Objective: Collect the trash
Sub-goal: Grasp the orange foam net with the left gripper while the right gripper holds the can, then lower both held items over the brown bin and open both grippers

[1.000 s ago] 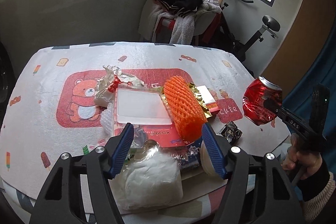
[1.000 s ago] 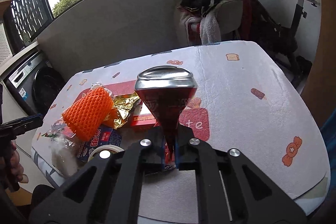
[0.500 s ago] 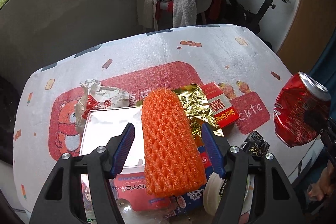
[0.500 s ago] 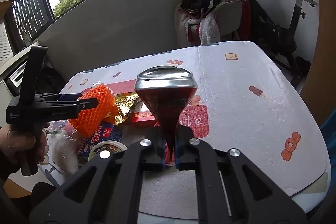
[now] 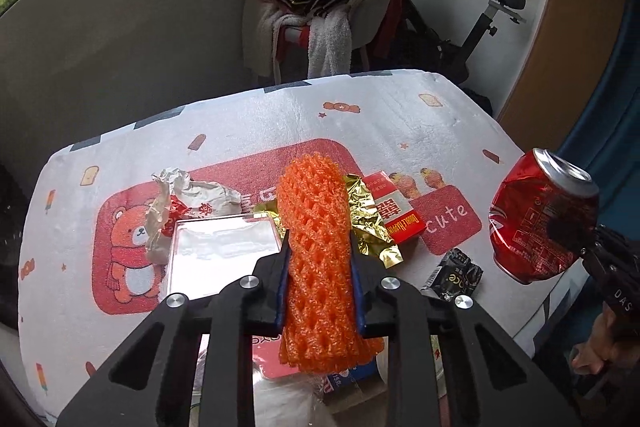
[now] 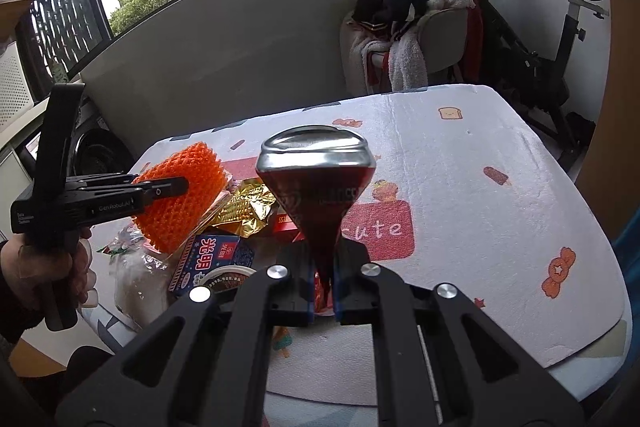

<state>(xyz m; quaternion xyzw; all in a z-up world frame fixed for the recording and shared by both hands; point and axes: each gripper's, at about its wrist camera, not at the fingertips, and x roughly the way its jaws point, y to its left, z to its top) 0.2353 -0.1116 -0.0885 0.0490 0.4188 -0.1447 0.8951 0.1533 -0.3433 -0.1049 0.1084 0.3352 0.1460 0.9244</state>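
My left gripper (image 5: 320, 291) is shut on an orange foam net sleeve (image 5: 318, 247), squeezing its middle and holding it above the trash pile; it also shows in the right wrist view (image 6: 180, 195). My right gripper (image 6: 324, 291) is shut on a crushed red soda can (image 6: 316, 183), held in the air off the table's right edge (image 5: 540, 219). On the table lie gold foil (image 5: 368, 223), a red carton (image 5: 396, 211), a white tray (image 5: 220, 255), a crumpled wrapper (image 5: 192, 199) and a black wrapper (image 5: 456, 275).
The table wears a white cloth with a red bear mat (image 5: 132, 251). A blue box (image 6: 216, 259), a round lid (image 6: 228, 275) and a plastic bag (image 6: 136, 283) lie at the near edge. A chair piled with clothes (image 5: 320, 19) and an exercise bike (image 5: 480, 27) stand behind.
My left gripper moved forward over the orange net sleeve and closed on it, lifting it slightly. My right gripper kept holding the crushed can nearly still.
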